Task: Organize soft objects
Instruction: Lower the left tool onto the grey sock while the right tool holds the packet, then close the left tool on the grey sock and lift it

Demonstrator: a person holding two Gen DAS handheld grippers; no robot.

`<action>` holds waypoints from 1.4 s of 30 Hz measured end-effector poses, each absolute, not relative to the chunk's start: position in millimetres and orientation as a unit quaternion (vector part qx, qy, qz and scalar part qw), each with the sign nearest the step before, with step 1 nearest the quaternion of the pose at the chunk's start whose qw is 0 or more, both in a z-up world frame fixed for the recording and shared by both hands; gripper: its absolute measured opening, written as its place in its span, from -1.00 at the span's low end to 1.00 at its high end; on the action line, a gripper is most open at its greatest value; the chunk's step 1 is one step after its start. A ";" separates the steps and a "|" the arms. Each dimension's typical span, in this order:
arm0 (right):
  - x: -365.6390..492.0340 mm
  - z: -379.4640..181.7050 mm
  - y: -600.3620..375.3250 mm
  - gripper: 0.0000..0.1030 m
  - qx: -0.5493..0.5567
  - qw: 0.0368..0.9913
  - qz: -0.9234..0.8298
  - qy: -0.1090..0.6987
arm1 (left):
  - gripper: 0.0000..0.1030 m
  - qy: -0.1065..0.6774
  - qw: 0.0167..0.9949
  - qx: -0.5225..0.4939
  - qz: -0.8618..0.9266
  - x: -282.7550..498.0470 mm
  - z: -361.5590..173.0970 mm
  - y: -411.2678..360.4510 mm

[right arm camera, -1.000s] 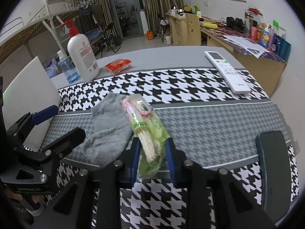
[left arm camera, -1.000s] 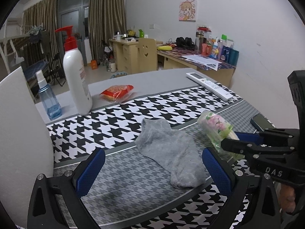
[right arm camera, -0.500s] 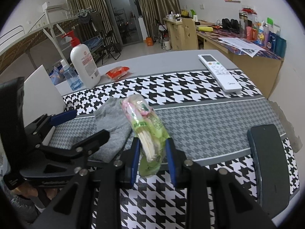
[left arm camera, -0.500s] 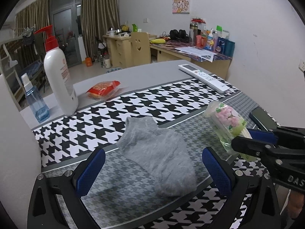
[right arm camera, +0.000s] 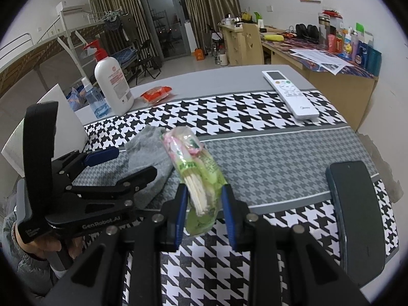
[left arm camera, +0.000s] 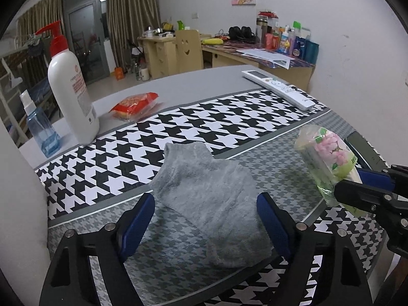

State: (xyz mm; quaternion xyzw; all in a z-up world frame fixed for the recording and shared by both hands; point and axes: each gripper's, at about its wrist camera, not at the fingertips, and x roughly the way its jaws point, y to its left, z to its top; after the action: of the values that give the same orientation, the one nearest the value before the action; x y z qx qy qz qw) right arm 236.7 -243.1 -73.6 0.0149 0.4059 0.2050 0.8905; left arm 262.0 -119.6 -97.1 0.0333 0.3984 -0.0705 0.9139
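Now — left gripper (left arm camera: pixel 205 223) closing round sock (left arm camera: pixel 211 204)

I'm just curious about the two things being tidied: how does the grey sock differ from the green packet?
The grey sock lies flat on the table runner; the green packet is held up off it. The sock is matte, fuzzy cloth; the packet is glossy clear plastic showing thin sticks. The left gripper is closing around the sock without pressing it yet; the right gripper already clamps the packet.
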 end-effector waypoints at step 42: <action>224.1 -61.8 -244.4 -0.38 0.026 0.902 0.186 0.390 | -0.82 0.378 0.920 0.016 -0.105 237.2 -74.2 -106.8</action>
State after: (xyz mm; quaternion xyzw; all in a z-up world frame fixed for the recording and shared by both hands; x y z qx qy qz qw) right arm 224.1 -244.4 -61.8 0.0262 0.3899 0.1857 0.9016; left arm 237.2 -106.8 -74.2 0.0156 0.3778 -0.1048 0.9198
